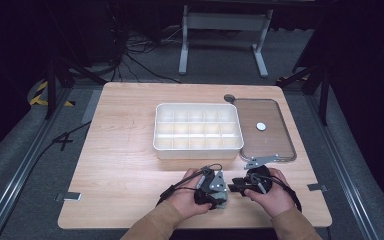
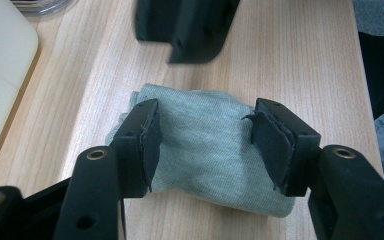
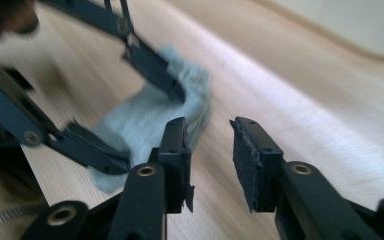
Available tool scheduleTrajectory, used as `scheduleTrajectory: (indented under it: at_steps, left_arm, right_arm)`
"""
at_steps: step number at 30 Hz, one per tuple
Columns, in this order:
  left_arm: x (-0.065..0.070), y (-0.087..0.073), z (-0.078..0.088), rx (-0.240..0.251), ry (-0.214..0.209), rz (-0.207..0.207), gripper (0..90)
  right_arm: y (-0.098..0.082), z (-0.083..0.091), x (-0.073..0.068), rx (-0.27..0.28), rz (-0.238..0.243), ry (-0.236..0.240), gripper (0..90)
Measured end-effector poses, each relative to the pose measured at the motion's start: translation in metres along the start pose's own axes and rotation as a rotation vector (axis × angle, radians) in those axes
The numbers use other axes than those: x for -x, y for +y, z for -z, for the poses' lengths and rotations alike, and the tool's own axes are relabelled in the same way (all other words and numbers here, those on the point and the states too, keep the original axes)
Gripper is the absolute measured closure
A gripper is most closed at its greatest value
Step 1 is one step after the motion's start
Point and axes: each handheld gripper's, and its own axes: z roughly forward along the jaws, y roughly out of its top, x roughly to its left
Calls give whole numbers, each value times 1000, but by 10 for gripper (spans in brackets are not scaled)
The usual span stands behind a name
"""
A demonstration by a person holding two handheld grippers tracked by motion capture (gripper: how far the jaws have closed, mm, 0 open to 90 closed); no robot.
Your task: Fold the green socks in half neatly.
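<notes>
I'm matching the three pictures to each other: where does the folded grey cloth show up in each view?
High view: hidden between the two grippers near the table's front edge, so I cannot point to it.
Left gripper view: grey cloth lies at centre, between the left gripper jaws.
Right gripper view: left of centre.
Shared landmark: the white compartment tray.

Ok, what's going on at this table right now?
A person works a folded grey-green cloth near the table's front edge with two handheld grippers. The left gripper straddles the cloth, jaws at either side of it. The right gripper sits beside it with nothing between its open jaws. The white compartment tray lies beyond.
</notes>
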Motion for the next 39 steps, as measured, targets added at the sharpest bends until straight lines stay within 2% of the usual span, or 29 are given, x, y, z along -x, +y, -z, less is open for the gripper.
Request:
scheduleTrajectory:
  at_steps: [2,5,11,15,20,22,26,33,35,37,39]
  left_arm:
    - [0,0,0,3,1,3,454]
    - [-1,0,0,4,1,0,454]
    - [-1,-1,0,7,-2,10,454]
    - [-1,-2,1,13,2,10,453]
    - [0,-4,1,20,11,0,446]
    - [1,-4,2,16,14,6,443]
    - [2,-6,3,18,29,6,417]
    - [3,-7,5,26,55,14,395]
    - [4,-7,7,29,73,30,349]
    - [3,-7,10,25,99,45,266]
    - [2,-8,12,26,94,59,249]
  right_arm:
    - [1,1,-3,24,-22,21,619]
    - [1,-5,-7,28,-27,39,591]
    - [1,-14,-10,32,-39,31,544]
    - [0,-21,-10,9,-50,33,515]
    - [-3,-30,-5,-23,-119,91,506]
    - [-4,-31,-3,-27,-132,103,508]
    - [-3,-36,0,-39,-157,159,548]
    - [-1,-38,3,-64,-195,205,663]
    - [0,-37,3,-62,-185,206,708]
    - [2,-36,1,-60,-167,194,739]
    - [2,-36,0,-58,-161,187,748]
